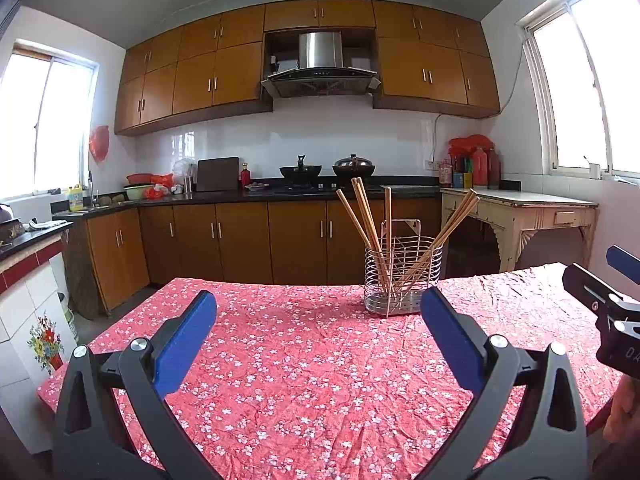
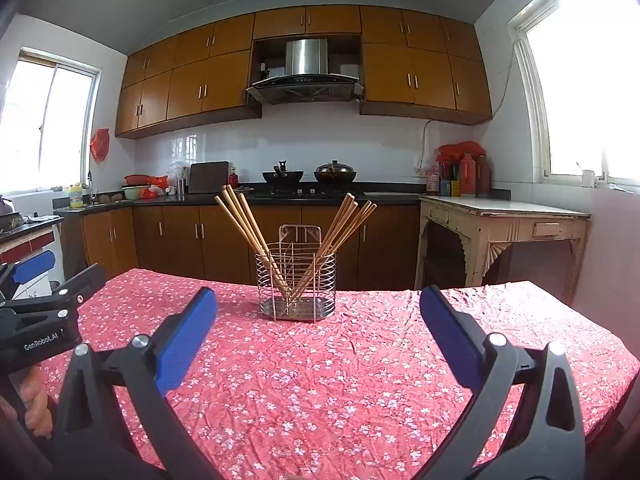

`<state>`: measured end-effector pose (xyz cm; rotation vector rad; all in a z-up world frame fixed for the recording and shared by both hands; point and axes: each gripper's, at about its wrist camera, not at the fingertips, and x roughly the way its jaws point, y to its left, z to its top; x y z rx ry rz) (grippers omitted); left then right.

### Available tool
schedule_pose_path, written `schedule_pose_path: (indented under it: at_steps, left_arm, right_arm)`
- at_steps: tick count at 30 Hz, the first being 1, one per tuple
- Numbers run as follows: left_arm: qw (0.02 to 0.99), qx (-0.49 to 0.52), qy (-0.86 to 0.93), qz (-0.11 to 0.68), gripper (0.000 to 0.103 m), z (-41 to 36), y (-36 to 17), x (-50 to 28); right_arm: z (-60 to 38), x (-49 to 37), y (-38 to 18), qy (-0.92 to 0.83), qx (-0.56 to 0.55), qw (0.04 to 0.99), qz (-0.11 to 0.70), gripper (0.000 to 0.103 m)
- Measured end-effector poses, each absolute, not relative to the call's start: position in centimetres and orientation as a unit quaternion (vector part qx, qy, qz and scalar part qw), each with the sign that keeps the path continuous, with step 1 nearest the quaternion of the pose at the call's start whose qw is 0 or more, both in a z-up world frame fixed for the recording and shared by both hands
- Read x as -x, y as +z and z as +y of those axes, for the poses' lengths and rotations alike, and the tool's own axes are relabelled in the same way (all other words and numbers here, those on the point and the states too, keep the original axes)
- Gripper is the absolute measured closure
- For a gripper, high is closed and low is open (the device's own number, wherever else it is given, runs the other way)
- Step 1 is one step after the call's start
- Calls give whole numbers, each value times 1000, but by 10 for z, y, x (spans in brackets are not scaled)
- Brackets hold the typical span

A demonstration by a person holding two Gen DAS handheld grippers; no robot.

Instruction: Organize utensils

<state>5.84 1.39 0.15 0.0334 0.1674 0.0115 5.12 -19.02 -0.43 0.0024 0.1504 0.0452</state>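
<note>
The left gripper [image 1: 318, 314] and right gripper [image 2: 318, 312] both hovered over the table [image 2: 360, 380] with fingers spread wide, holding nothing. The chopsticks [image 2: 248, 226] stood fanned out in the wire holder [image 2: 297, 280] at the table's far edge, well apart from both grippers.

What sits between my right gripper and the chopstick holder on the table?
Nothing visible. The right gripper is open and empty, and only bare floral tablecloth lies between it and the wire chopstick holder. The left gripper is off to the side.
</note>
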Motion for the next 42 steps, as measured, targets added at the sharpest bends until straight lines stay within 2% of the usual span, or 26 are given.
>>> schedule_pose_path:
  at_steps: [42]
  left_arm:
    - [995,-20,4,96,2,3,-2,-59]
  right_arm:
    - [-195,-58,-12,29,-21,995,89,4]
